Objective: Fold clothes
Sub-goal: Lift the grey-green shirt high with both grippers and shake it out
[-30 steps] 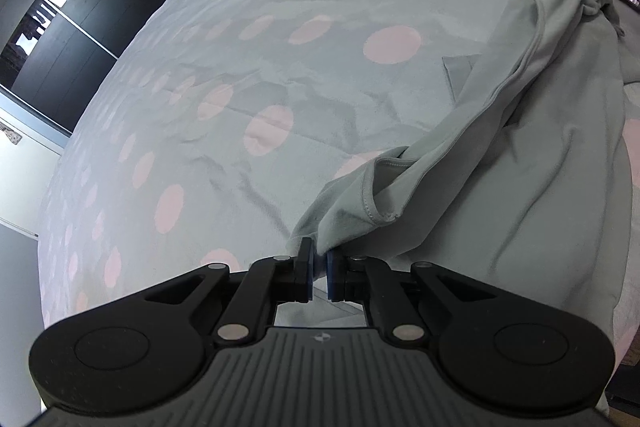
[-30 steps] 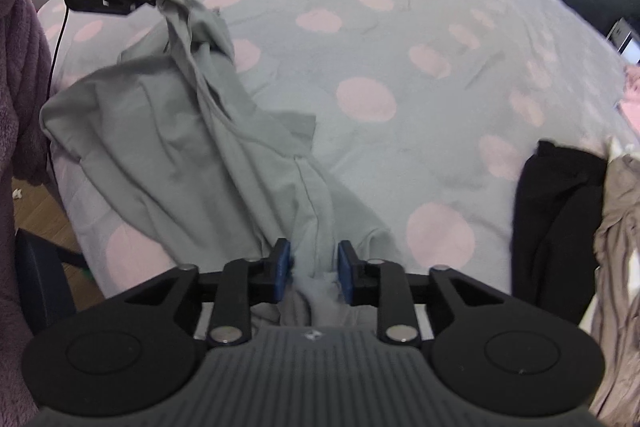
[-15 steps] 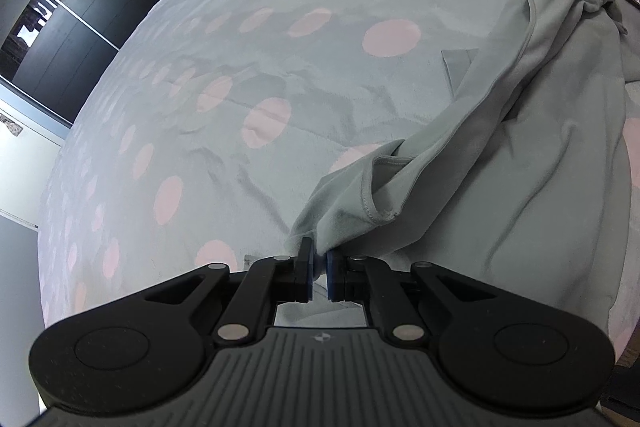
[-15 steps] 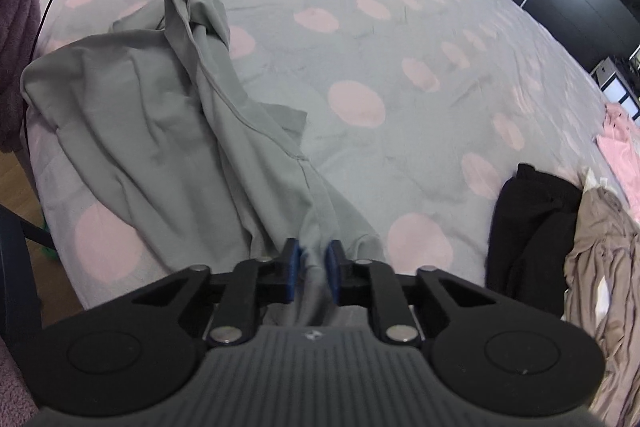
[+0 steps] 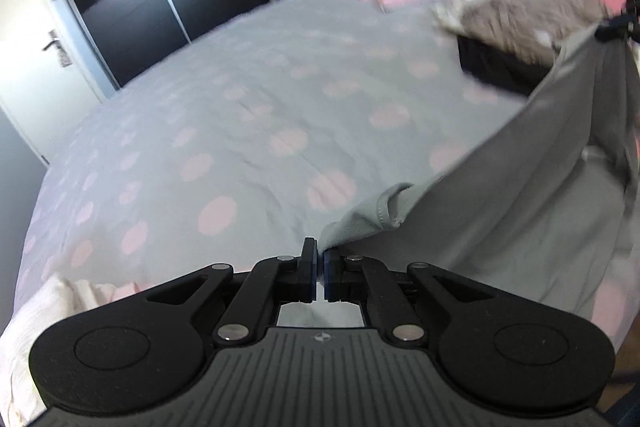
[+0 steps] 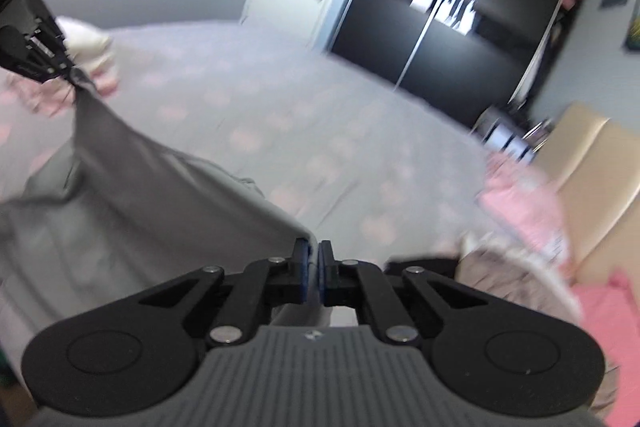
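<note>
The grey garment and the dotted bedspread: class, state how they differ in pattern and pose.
The grey garment is plain; the dotted bedspread carries pink dots. The garment hangs stretched between the left gripper and the right gripper, both shut on it; the bedspread lies flat. Both are grey cloth.

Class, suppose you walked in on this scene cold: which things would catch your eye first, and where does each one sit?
First, the grey garment stretched taut between the two claws: the left claw is shut on one end, the right claw on the other. Beneath it spreads the grey bedspread with pink dots. Beyond the garment, near the headboard, a heap of unfolded clothes waits, blurred.
</note>
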Available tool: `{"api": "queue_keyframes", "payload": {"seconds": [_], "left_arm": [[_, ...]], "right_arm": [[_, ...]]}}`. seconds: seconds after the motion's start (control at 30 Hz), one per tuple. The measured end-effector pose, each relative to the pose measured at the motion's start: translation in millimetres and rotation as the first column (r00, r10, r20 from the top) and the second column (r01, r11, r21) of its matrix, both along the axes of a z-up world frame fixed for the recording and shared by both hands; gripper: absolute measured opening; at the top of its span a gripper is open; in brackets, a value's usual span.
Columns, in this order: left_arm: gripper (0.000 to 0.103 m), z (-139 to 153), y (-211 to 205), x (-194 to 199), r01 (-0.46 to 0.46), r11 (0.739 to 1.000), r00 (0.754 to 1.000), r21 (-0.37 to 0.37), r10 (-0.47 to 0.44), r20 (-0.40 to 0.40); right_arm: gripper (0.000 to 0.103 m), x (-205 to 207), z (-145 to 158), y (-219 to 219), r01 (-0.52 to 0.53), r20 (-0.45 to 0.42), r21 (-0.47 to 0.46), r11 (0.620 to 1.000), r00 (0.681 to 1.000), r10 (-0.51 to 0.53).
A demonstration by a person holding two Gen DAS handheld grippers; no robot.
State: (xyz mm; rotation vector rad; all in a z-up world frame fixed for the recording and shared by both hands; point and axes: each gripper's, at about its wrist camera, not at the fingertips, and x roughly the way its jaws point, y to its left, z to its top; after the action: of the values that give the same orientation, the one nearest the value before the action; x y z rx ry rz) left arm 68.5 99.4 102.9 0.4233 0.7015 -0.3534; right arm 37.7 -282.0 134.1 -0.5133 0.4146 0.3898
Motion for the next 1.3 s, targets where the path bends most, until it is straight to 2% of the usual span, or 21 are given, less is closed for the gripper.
{"api": "queue_keyframes", "payload": {"seconds": [0.1, 0.2, 0.27, 0.33, 0.37, 0.4, 0.47, 0.53, 0.67, 0.7, 0.8, 0.87, 0.93, 1.07, 1.23, 1.3], "left_arm": [[0.001, 54.1, 2.7, -16.8, -0.015, 1.000, 0.991, -0.023, 0.018, 0.131], [0.001, 111.0, 4.9, -37.9, -0.033, 0.999, 0.957, -0.033, 0.041, 0.287], [0.001, 151.9, 9.7, -60.8, -0.054, 0.996, 0.902, -0.071, 0.079, 0.425], [0.001, 188.6, 16.7, -87.6, -0.069, 0.988, 0.828, -0.138, 0.134, 0.545], [0.001, 204.1, 20.0, -100.2, -0.071, 0.983, 0.791, -0.168, 0.158, 0.591], [0.001, 215.3, 22.0, -110.4, -0.068, 0.981, 0.767, -0.181, 0.168, 0.620], [0.001, 231.1, 22.9, -126.0, -0.062, 0.981, 0.742, -0.183, 0.168, 0.649], [0.001, 233.0, 20.1, -133.0, -0.062, 0.985, 0.756, -0.163, 0.153, 0.637], [0.001, 215.6, 9.3, -145.2, -0.018, 0.992, 0.791, -0.122, 0.089, 0.605], [0.001, 212.8, 5.6, -151.3, -0.005, 0.993, 0.788, -0.118, 0.076, 0.610], [0.001, 217.5, 4.8, -166.4, -0.005, 0.990, 0.751, -0.137, 0.094, 0.653], [0.001, 227.4, 11.2, -174.4, -0.018, 0.984, 0.720, -0.176, 0.135, 0.680], [0.001, 235.7, 14.7, -181.4, -0.030, 0.980, 0.702, -0.197, 0.161, 0.694], [0.001, 239.5, 3.2, -202.8, -0.006, 0.990, 0.677, -0.143, 0.109, 0.727], [0.001, 239.7, -2.4, -234.9, 0.014, 0.990, 0.622, -0.140, 0.101, 0.777], [0.001, 242.1, -4.6, -246.5, 0.015, 0.991, 0.608, -0.132, 0.096, 0.788]], "right_arm": [[0.005, -9.0, 39.1, 8.0, 0.024, 0.149, 0.006, 1.000, 0.989, -0.025], [0.005, -17.4, 81.8, 11.6, 0.050, 0.269, 0.064, 0.997, 0.961, -0.066], [0.005, -25.7, 109.3, 13.2, 0.049, 0.314, 0.146, 0.988, 0.945, -0.093], [0.005, -36.2, 129.8, 20.3, 0.008, 0.316, 0.216, 0.976, 0.946, -0.078], [0.005, -42.6, 135.9, 27.1, -0.009, 0.331, 0.219, 0.976, 0.941, -0.065], [0.005, -49.2, 140.8, 34.4, -0.020, 0.353, 0.212, 0.977, 0.934, -0.058], [0.005, -61.4, 152.1, 40.8, -0.016, 0.415, 0.234, 0.972, 0.906, -0.084], [0.005, -71.4, 169.1, 33.0, 0.026, 0.483, 0.290, 0.957, 0.859, -0.170], [0.005, -92.4, 202.6, 11.1, 0.094, 0.587, 0.387, 0.917, 0.742, -0.324], [0.005, -96.9, 207.5, 8.8, 0.099, 0.598, 0.386, 0.917, 0.730, -0.330], [0.005, -107.3, 212.2, 11.5, 0.090, 0.603, 0.321, 0.943, 0.748, -0.277], [0.005, -117.1, 207.8, 14.0, 0.088, 0.618, 0.282, 0.955, 0.745, -0.251], [0.005, -126.7, 205.5, 12.2, 0.080, 0.624, 0.293, 0.953, 0.739, -0.254], [0.005, -147.3, 201.0, 5.3, 0.066, 0.637, 0.322, 0.944, 0.723, -0.268], [0.005, -187.7, 192.1, -2.7, 0.036, 0.658, 0.330, 0.943, 0.707, -0.257], [0.005, -206.0, 187.4, -4.3, 0.021, 0.677, 0.323, 0.946, 0.693, -0.247]]}}
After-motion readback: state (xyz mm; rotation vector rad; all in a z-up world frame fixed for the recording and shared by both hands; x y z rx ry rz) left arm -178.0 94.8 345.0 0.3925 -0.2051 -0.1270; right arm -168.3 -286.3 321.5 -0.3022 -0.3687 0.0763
